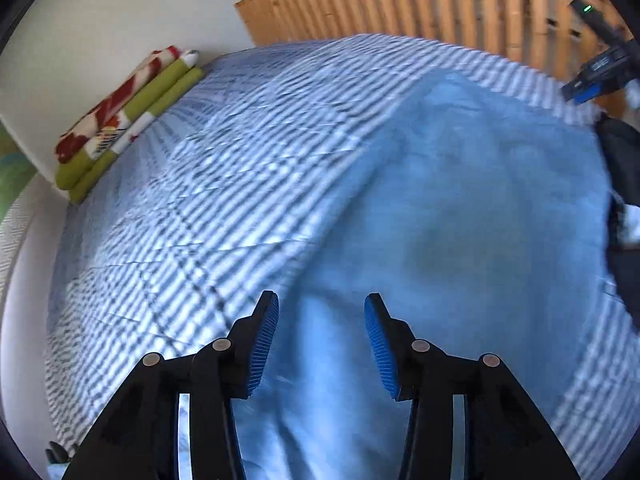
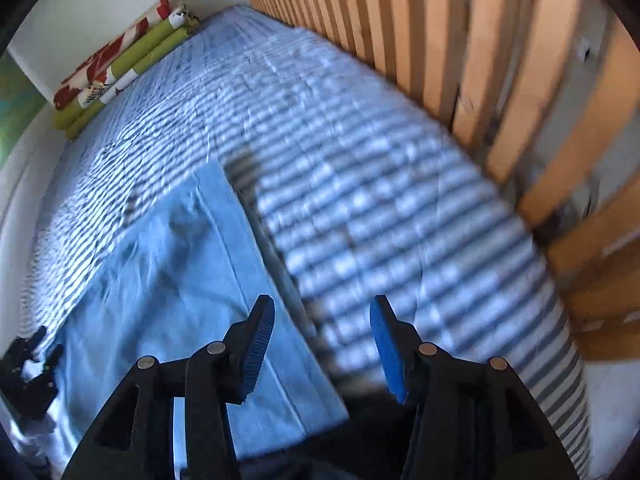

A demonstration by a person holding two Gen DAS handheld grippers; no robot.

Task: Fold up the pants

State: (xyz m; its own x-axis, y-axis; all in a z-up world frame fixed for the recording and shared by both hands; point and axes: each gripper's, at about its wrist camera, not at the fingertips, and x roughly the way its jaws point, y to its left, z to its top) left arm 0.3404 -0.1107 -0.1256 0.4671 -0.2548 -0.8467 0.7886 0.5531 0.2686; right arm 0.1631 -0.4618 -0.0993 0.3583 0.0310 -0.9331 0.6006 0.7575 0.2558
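Light blue pants (image 1: pixel 460 208) lie spread flat on a blue-and-white striped bedcover (image 1: pixel 224 168). My left gripper (image 1: pixel 321 312) hovers open just above the pants' near left part, nothing between its blue pads. In the right wrist view the pants (image 2: pixel 176 280) fill the lower left, their straight edge running diagonally under my right gripper (image 2: pixel 322 316). That gripper is open and empty, its left finger over the pants and its right finger over the bedcover (image 2: pixel 380 200). The right gripper (image 1: pixel 596 76) shows at the far right of the left wrist view; the left gripper (image 2: pixel 30 368) sits at the right wrist view's left edge.
A folded stack of green, red and white cloth (image 1: pixel 124 116) lies at the bed's far left corner against a white wall. A wooden slatted headboard (image 2: pixel 500 60) runs along the bed's far right side. A dark object (image 1: pixel 620 184) sits at the right edge.
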